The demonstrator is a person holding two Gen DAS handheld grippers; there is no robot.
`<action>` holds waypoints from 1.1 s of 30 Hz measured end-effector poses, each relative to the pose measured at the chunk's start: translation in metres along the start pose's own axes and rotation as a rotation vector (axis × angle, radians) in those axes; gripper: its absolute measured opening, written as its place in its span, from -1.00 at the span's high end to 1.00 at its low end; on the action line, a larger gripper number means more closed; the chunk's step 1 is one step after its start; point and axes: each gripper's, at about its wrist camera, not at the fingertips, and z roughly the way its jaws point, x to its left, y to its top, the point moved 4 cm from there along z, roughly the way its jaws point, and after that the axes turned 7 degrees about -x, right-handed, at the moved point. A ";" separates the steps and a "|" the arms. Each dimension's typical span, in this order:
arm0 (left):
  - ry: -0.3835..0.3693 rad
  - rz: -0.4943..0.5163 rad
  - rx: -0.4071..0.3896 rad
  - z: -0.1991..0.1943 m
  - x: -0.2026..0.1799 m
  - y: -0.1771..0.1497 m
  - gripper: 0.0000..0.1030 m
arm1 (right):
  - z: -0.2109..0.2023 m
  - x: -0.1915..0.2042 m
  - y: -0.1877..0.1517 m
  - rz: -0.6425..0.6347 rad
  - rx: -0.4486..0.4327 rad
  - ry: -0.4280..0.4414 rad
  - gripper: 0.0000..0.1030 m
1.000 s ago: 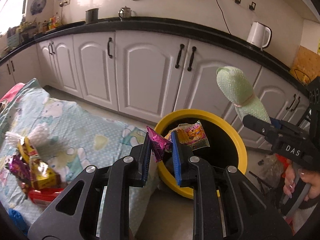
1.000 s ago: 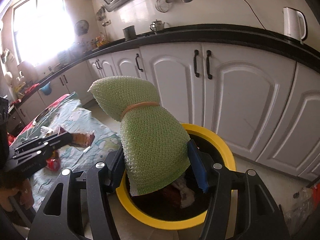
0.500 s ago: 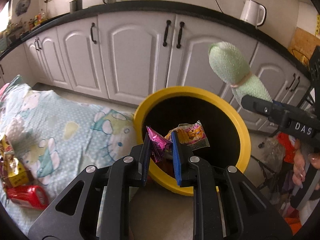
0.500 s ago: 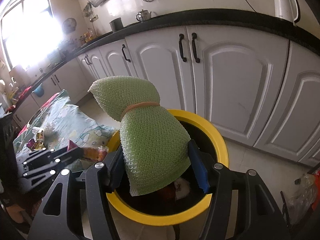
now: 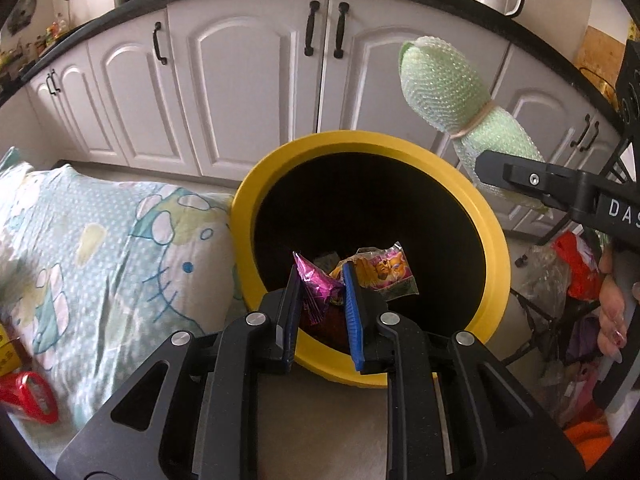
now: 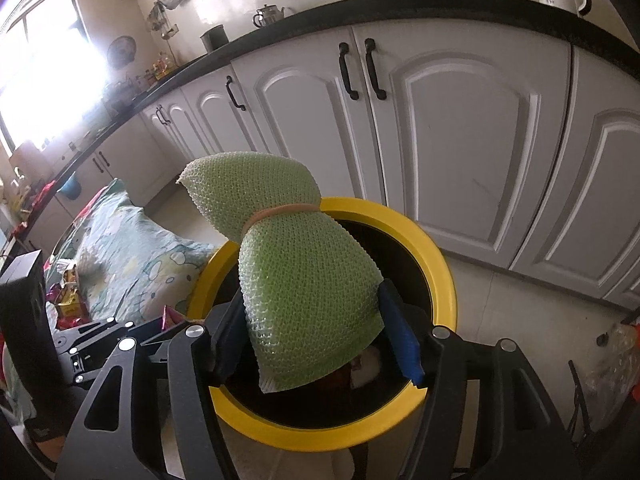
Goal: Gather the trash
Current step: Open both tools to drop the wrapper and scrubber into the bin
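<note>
A yellow-rimmed black trash bin (image 5: 280, 160) stands on the floor beside the table; it also shows in the right wrist view (image 6: 444, 276). My left gripper (image 5: 322, 276) is shut on crumpled snack wrappers (image 5: 380, 276), magenta and yellow, held over the bin's near side. My right gripper (image 6: 316, 320) is shut on a green foam net roll (image 6: 304, 280) bound by a rubber band, held above the bin's mouth. The roll also shows in the left wrist view (image 5: 444, 80), at the bin's right edge. Some trash lies in the bin's bottom.
A table under a blue cartoon cloth (image 5: 100, 240) lies left of the bin, with more wrappers (image 6: 68, 300) and a red item (image 5: 28, 398) on it. White kitchen cabinets (image 5: 248, 80) stand behind. Bags and clutter (image 5: 560, 280) sit on the floor at right.
Both grippers have moved closer to and over the bin, keeping hold of their loads. The bin now fills more of both views.
</note>
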 end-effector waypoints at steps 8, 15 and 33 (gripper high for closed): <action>0.017 -0.002 0.013 0.003 0.003 -0.001 0.19 | 0.001 -0.015 0.003 0.038 -0.009 -0.036 -0.43; 0.033 -0.050 -0.018 -0.010 0.011 0.001 -0.63 | -0.010 -0.012 0.007 -0.008 -0.064 -0.092 -0.56; 0.091 -0.137 -0.170 -0.072 0.036 0.017 -0.79 | -0.043 0.030 0.015 -0.115 -0.195 -0.076 -0.72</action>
